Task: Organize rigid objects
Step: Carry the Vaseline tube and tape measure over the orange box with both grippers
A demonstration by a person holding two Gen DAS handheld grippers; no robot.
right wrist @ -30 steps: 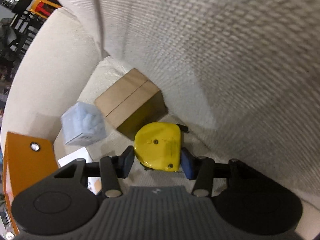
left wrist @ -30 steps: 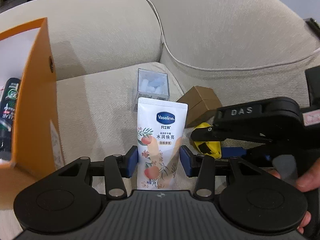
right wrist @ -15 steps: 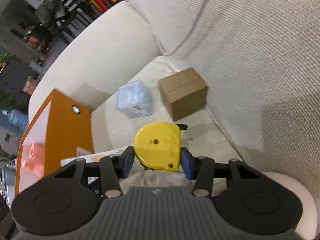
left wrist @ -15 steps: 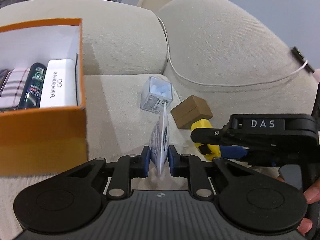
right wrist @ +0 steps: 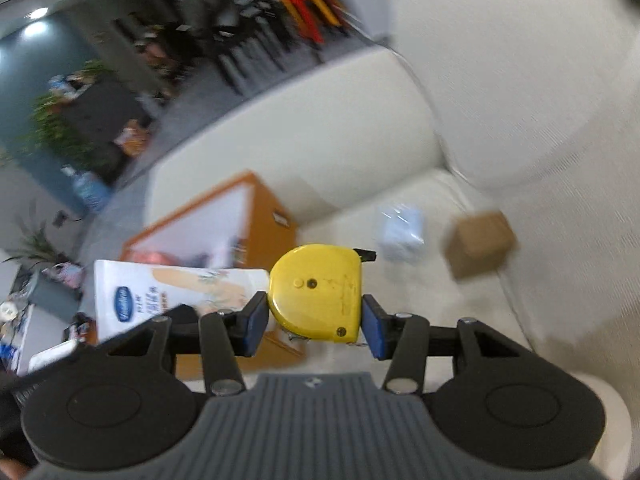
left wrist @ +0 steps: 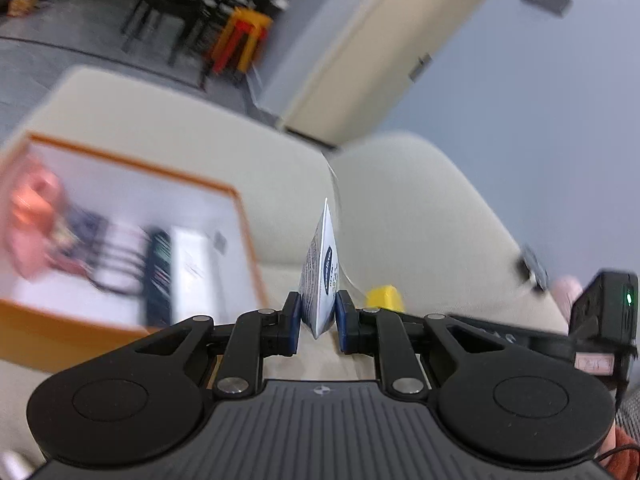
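Both held things have come up off the sofa seat since a second ago: the hand-cream tube (left wrist: pixel 320 280), which then stood between spread fingers, is now pinched edge-on and carried in the air, and the yellow tape measure (right wrist: pixel 316 294) has risen with it.

From the left wrist view, the left gripper (left wrist: pixel 317 322) has its blue fingers (left wrist: pixel 291 320) pressed onto the tube's flat lower end — the tube stands up thin and tilted, its blue oval logo just readable on the side. From the right wrist view the same tube shows broadside to the left of the tape measure, white with peach print. The right gripper (right wrist: pixel 314 328) clamps the tape measure across its flat faces, fingers (right wrist: pixel 256 326) held apart only by the yellow case, its black tab poking out at the upper right.

Beyond and to the left lies the orange box (left wrist: pixel 244 216) with a white inside, open on top, with blurred items already in it — a dark bottle (left wrist: pixel 158 264) and a white pack among them. Further off on the cream sofa (right wrist: pixel 320 120) seat rest a small clear cube box (right wrist: pixel 400 234) and, beside it, a brown cardboard box (right wrist: pixel 478 242), near the back cushion. Most of the scene is motion-blurred.
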